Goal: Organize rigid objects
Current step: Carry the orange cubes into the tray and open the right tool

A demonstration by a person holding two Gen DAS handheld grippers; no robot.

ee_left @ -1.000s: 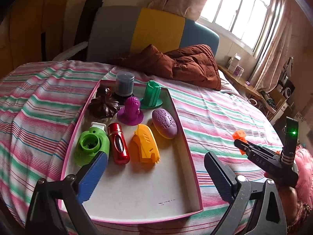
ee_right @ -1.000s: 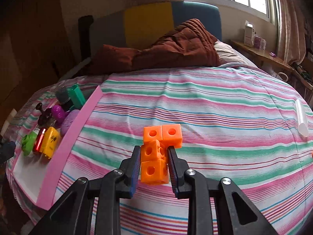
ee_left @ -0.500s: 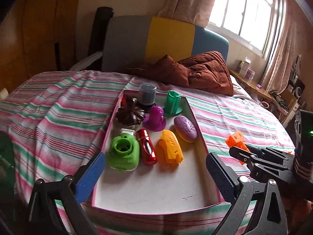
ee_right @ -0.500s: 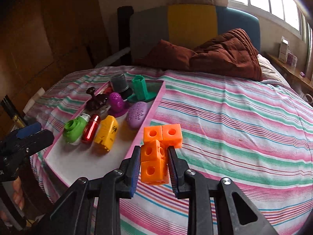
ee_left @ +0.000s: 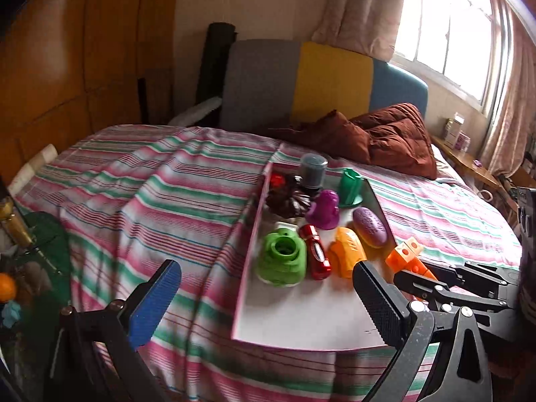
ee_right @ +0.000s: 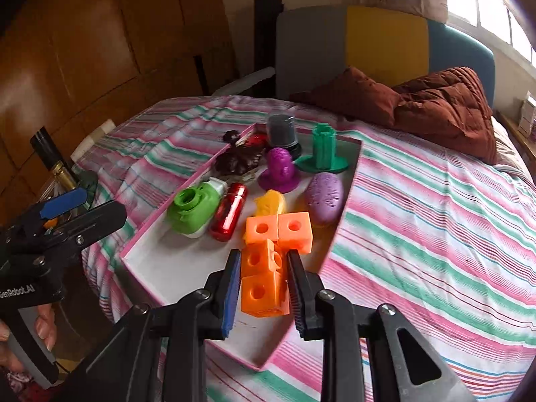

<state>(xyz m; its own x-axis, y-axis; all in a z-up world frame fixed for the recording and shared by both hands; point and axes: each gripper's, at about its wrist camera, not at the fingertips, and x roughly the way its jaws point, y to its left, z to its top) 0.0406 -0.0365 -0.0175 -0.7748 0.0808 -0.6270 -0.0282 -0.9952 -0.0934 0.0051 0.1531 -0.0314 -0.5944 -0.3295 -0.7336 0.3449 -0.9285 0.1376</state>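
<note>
My right gripper is shut on an orange piece of linked cubes and holds it above the near part of a pink-edged white tray on the striped bed. The left wrist view shows the same orange cubes at the tray's right edge. In the tray lie a green camera-like toy, a red capsule, a yellow piece, a purple oval, a purple figure, a green flanged piece, a grey cylinder and a dark brown flower shape. My left gripper is open and empty, in front of the tray's near left corner.
A brown quilt lies against the grey, yellow and blue headboard. Wooden cupboard doors stand at the left, with clutter beside the bed. A person's hand holds the left gripper's handle. A window ledge with small boxes is at the right.
The right gripper has carried the orange cubes left, from over the bare bedspread to over the tray. The left gripper has swung left, so the tray now sits right of its centre.
</note>
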